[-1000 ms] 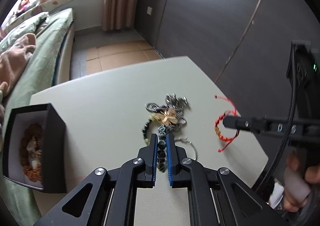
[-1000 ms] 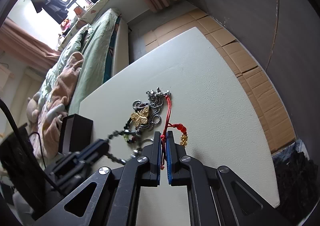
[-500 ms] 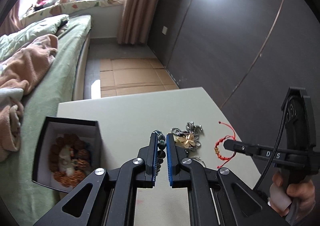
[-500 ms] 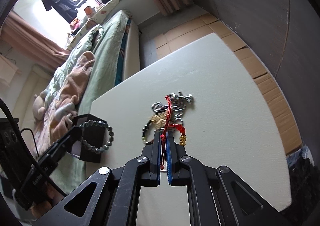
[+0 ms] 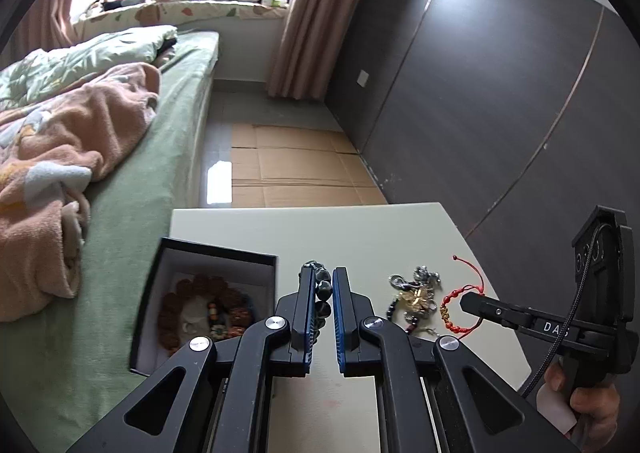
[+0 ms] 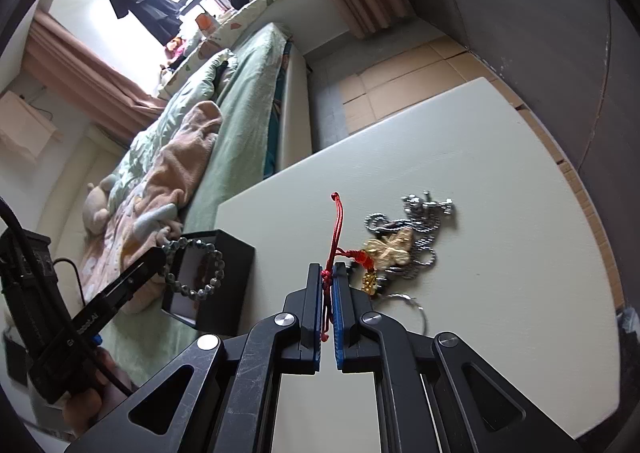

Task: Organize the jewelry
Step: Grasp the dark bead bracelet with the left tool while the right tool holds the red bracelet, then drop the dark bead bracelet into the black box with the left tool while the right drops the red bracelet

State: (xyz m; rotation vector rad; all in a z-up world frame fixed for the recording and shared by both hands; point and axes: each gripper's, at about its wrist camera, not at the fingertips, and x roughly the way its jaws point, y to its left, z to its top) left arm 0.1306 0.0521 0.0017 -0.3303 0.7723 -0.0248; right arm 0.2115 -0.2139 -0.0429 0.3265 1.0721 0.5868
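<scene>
Pale and matte, the table [image 5: 360, 229] is set beside a green-covered bed [image 5: 132, 221], with flattened cardboard on the floor beyond it. At the table's bed-side edge stands a black jewelry box [image 5: 218, 253], open, with a brown bead bracelet [image 5: 204, 309] already lying in its white interior.

Since a second ago, the dark bead bracelet [image 5: 322, 289] has been pulled free of the tangled pile [image 6: 404, 249] and lifted off the table. It is clamped between the closed fingers of the left gripper [image 5: 321, 285], and in the right wrist view its loop is seen hanging clear in front of the box. The box, formerly far off to the side of the left wrist view, is now seen just beside the fingers, so the left hand has been carried up and across toward it.

The red cord bracelet [image 6: 340, 245] has likewise been raised. It is pinched at its knot by the shut fingers of the right gripper [image 6: 327, 285], with a cord end standing up above the fingers and its gold charm dangling just above the pile.

What remains on the table is the silver chain, the gold butterfly-like pendant and a thin ring of wire, which lie undisturbed.

It is judged that separation of two pieces is complete and that delivery to the box is in hand; the bead bracelet appears closest to being released. Whether the loop is already over the opening cannot be told.
</scene>
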